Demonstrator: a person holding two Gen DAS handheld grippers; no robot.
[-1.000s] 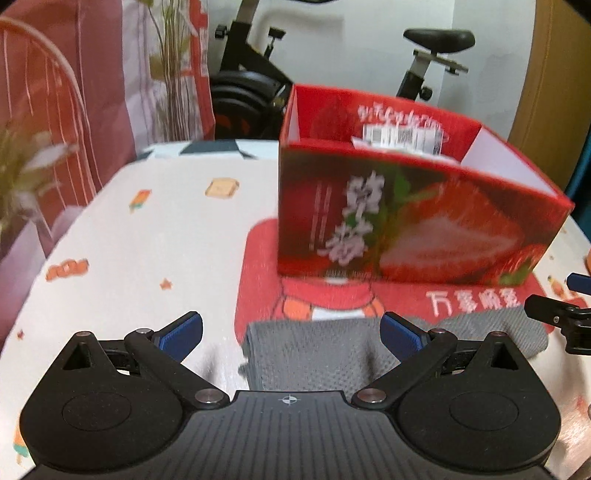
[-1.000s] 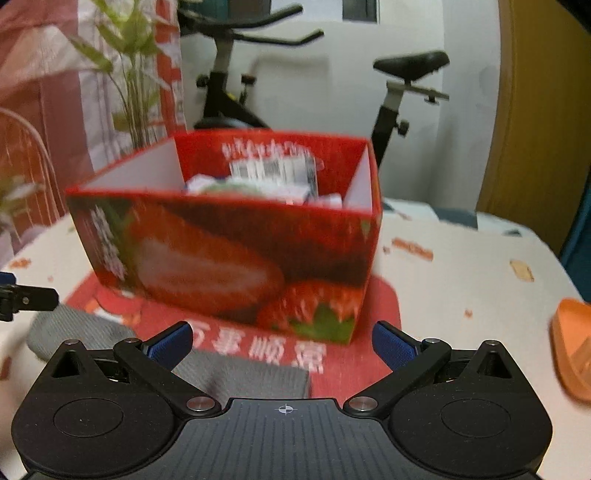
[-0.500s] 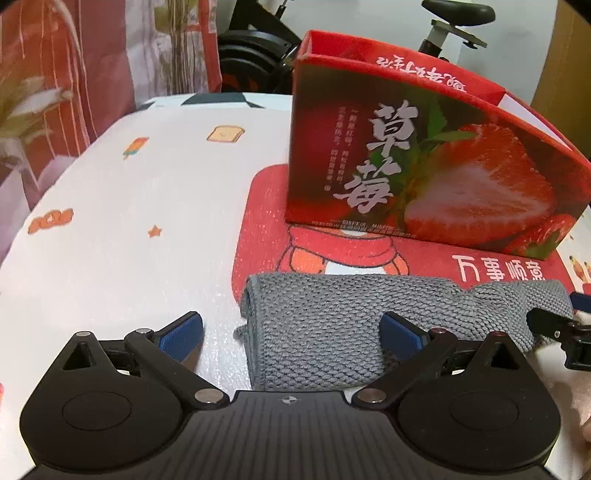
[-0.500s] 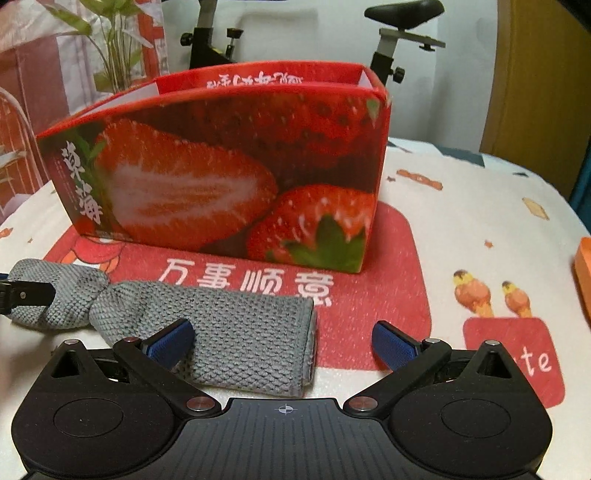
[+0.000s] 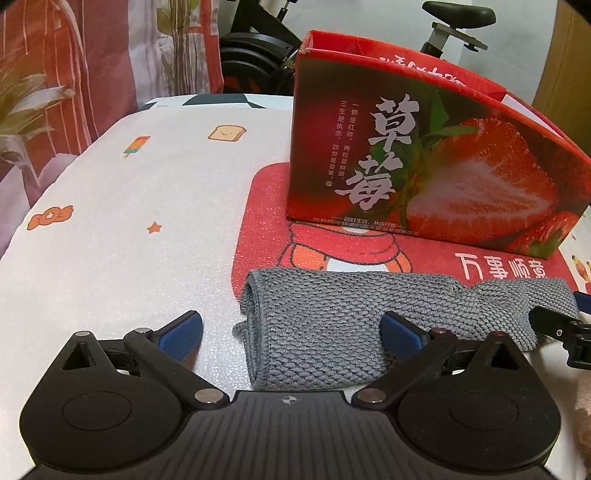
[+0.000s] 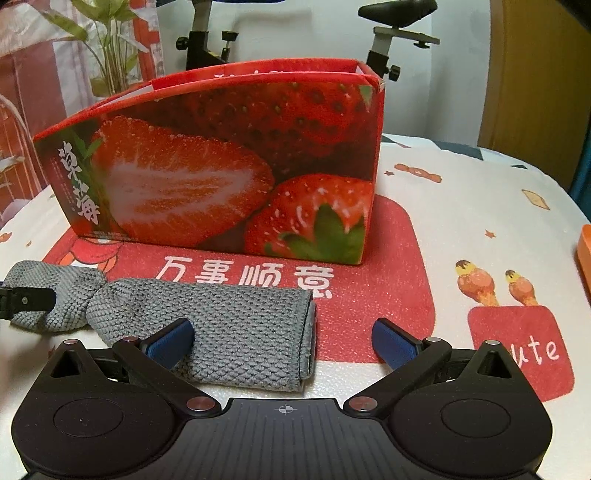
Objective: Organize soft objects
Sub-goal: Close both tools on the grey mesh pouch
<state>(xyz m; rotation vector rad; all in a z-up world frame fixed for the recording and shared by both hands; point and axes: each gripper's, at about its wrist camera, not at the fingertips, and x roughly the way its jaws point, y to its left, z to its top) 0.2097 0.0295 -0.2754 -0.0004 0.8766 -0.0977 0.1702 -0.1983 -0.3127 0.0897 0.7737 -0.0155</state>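
A grey knitted cloth (image 5: pixel 332 325) lies rolled and twisted on the table in front of a red strawberry-print box (image 5: pixel 424 177). My left gripper (image 5: pixel 291 334) is open, its fingers straddling the cloth's left end just above the table. My right gripper (image 6: pixel 282 339) is open over the cloth's right end (image 6: pixel 236 332); its left finger lies over the cloth. The box (image 6: pixel 229 166) stands just behind the cloth. Each gripper's fingertip shows at the edge of the other's view. The box's inside is hidden.
The table (image 5: pixel 129 221) has a white cartoon-print cover with a red patch (image 6: pixel 399 280) under the box. An orange object (image 6: pixel 585 251) sits at the right edge. An exercise bike (image 6: pixel 391 33), a plant (image 6: pixel 107 44) and red curtains (image 5: pixel 92 55) stand behind.
Both grippers have dropped lower and closer to the table, so the grey cloth now fills the space between their fingers. The box's inside has gone out of sight.
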